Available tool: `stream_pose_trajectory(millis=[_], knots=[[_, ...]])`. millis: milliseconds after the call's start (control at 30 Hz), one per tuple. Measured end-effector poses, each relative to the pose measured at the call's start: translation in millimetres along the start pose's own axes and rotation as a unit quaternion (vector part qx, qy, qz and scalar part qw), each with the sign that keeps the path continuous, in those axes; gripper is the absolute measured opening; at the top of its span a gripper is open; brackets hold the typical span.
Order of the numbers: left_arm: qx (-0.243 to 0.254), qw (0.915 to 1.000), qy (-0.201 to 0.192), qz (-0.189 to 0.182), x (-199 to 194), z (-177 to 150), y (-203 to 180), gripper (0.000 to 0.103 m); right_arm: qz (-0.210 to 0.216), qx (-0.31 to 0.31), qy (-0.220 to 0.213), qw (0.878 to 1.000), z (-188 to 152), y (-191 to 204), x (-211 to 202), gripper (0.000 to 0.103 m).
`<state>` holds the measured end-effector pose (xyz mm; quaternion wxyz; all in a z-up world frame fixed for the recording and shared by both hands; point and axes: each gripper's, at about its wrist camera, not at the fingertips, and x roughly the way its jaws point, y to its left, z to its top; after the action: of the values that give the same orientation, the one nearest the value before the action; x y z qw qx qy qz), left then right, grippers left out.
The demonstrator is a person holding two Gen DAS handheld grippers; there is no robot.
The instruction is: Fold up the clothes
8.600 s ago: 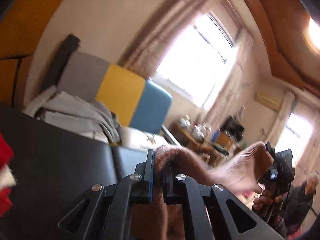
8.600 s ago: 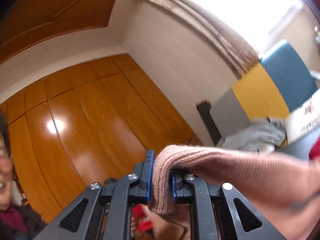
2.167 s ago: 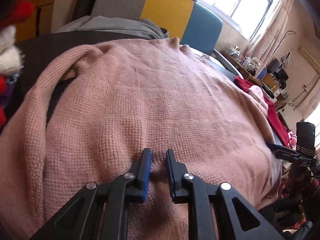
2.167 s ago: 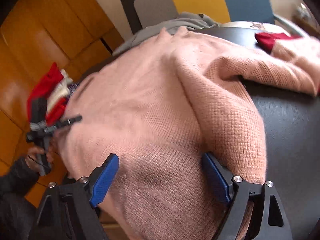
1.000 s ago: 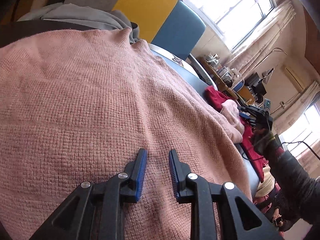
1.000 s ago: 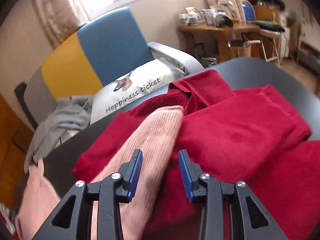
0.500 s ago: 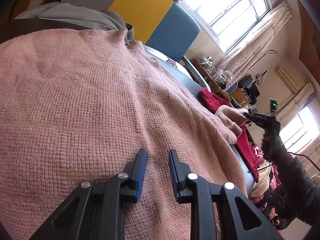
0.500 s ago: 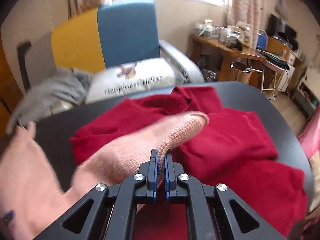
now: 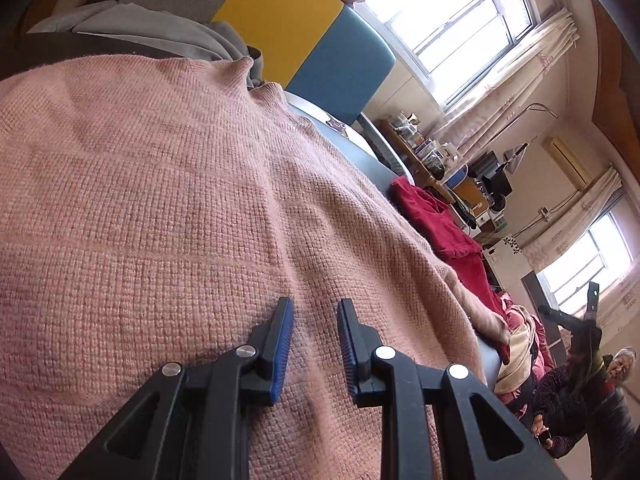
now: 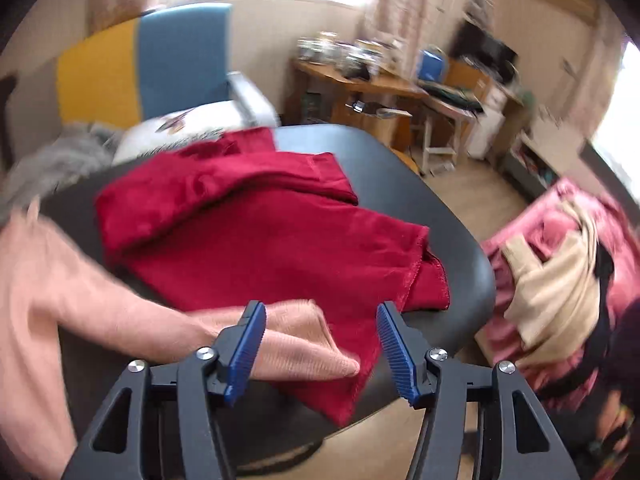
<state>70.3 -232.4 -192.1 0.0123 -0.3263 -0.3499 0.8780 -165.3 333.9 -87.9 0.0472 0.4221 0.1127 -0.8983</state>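
A pink knit sweater point(image 9: 168, 200) lies spread flat over the dark table and fills most of the left wrist view. My left gripper point(image 9: 314, 312) hovers just over its lower part, jaws a little apart with only the knit surface below them. In the right wrist view the sweater's sleeve point(image 10: 288, 340) stretches out to the right, its cuff lying on a red garment point(image 10: 280, 240). My right gripper point(image 10: 320, 316) is open wide above that cuff, holding nothing. The right gripper point(image 9: 576, 320) also shows far off in the left wrist view.
The dark table point(image 10: 452, 232) ends in a rounded edge at the right. Beyond it a pile of pink and cream clothes point(image 10: 560, 276) lies low. A grey, yellow and blue chair point(image 9: 304, 36) with grey clothing stands behind. A cluttered wooden desk point(image 10: 392, 88) is farther back. A person point(image 9: 616, 368) sits at the right.
My right gripper, shut on the pink sleeve half a second ago, has opened and let the cuff drop onto the red garment. The left gripper has stayed over the sweater.
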Motion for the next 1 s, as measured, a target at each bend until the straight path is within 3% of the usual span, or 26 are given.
stream_pose_trajectory(millis=[100,200,300,433,467,500,533,567,700,800,900,1000], knots=[[0.0,1.0,0.0,0.002,-1,-2,-1,0.022,0.029,-0.114,0.007,0.993,-27,29,1,0.084],[0.002,1.0,0.002,0.006,1,0,-2,0.022,0.023,-0.226,0.003,0.974,-48,60,14,0.084],[0.004,0.9999,0.003,0.012,3,1,-4,0.022,-0.001,-0.331,-0.008,0.944,-66,90,30,0.085],[0.007,0.9998,0.003,0.019,4,2,-6,0.022,-0.005,-0.379,0.033,0.925,-62,93,65,0.085],[0.007,0.9998,0.003,0.019,4,2,-6,0.022,-0.002,-0.387,0.051,0.921,-61,93,72,0.077],[0.007,0.9998,0.004,0.02,4,2,-6,0.022,0.013,-0.38,0.073,0.922,-57,91,74,0.042],[0.007,0.9998,0.004,0.02,4,2,-5,0.022,0.035,-0.358,0.094,0.928,-51,87,73,0.018],[0.007,0.9998,0.004,0.02,4,2,-5,0.022,0.056,-0.335,0.115,0.933,-45,83,72,0.007],[0.006,0.9999,0.002,0.016,4,2,-3,0.022,0.158,-0.252,0.167,0.94,-38,72,50,0.006],[0.003,0.9999,0.001,0.01,3,1,-1,0.022,0.295,-0.145,0.144,0.933,-43,78,32,0.006],[0.001,1.0,-0.001,0.008,2,0,-2,0.022,0.423,-0.034,0.117,0.898,-48,85,14,0.006],[0.005,0.9999,0.001,0.016,1,-1,-5,0.022,0.538,0.079,0.086,0.835,-53,91,-4,0.006]])
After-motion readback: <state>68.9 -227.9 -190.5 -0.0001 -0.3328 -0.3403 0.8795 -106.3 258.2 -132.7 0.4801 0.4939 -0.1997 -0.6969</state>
